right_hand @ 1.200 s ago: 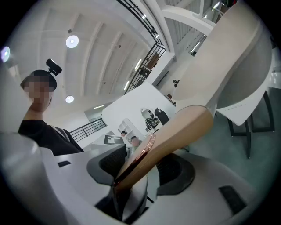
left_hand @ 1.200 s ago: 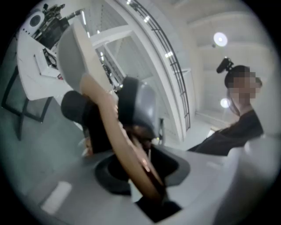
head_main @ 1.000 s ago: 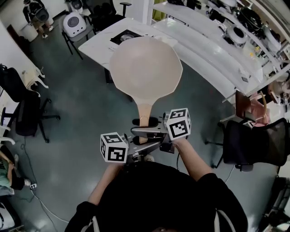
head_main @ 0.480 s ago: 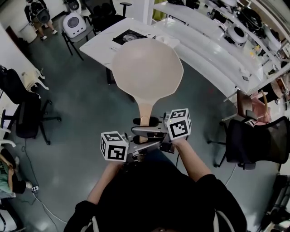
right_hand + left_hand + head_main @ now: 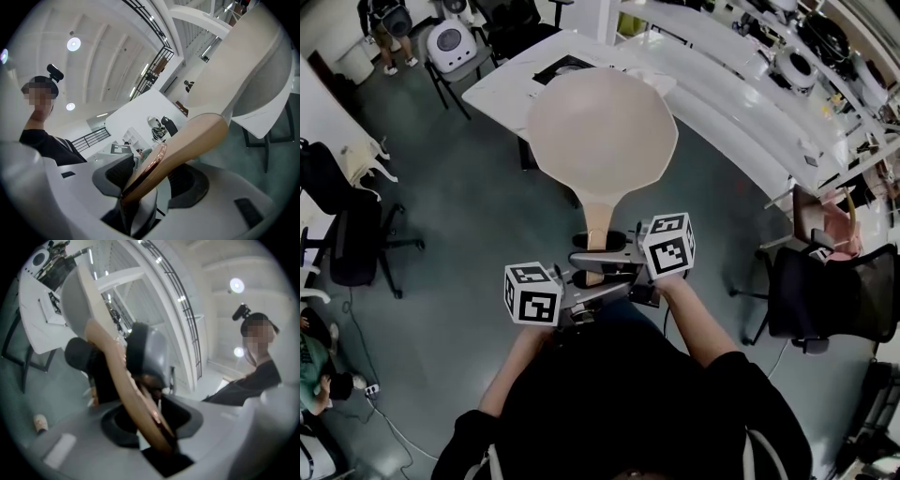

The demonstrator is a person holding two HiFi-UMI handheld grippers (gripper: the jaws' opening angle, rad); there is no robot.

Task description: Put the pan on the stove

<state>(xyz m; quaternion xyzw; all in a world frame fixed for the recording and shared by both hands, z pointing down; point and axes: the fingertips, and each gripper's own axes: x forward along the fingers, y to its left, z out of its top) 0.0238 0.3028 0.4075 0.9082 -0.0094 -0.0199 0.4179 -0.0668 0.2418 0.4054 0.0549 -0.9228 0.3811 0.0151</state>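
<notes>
A beige pan (image 5: 602, 131) with a tan handle (image 5: 596, 230) hangs in the air over the grey floor, its bowl overlapping the near edge of a white table (image 5: 502, 84). A black stove plate (image 5: 565, 65) on that table peeks out behind the pan's far rim. Both grippers hold the handle's end. My left gripper (image 5: 586, 281) is shut on it from the left and my right gripper (image 5: 600, 251) from the right. The handle (image 5: 123, 380) runs between the left gripper's (image 5: 140, 397) pads. In the right gripper view the handle (image 5: 187, 145) is clamped in the right gripper (image 5: 150, 180).
Black office chairs stand at the left (image 5: 352, 234) and right (image 5: 834, 295). A white round appliance (image 5: 450, 42) sits on a chair behind the table. Long white benches (image 5: 741, 103) with equipment run along the right. A person (image 5: 384, 19) stands far back left.
The pan has shifted slightly forward towards the white table and now covers more of the black stove plate. Both grippers keep their hold on the handle.
</notes>
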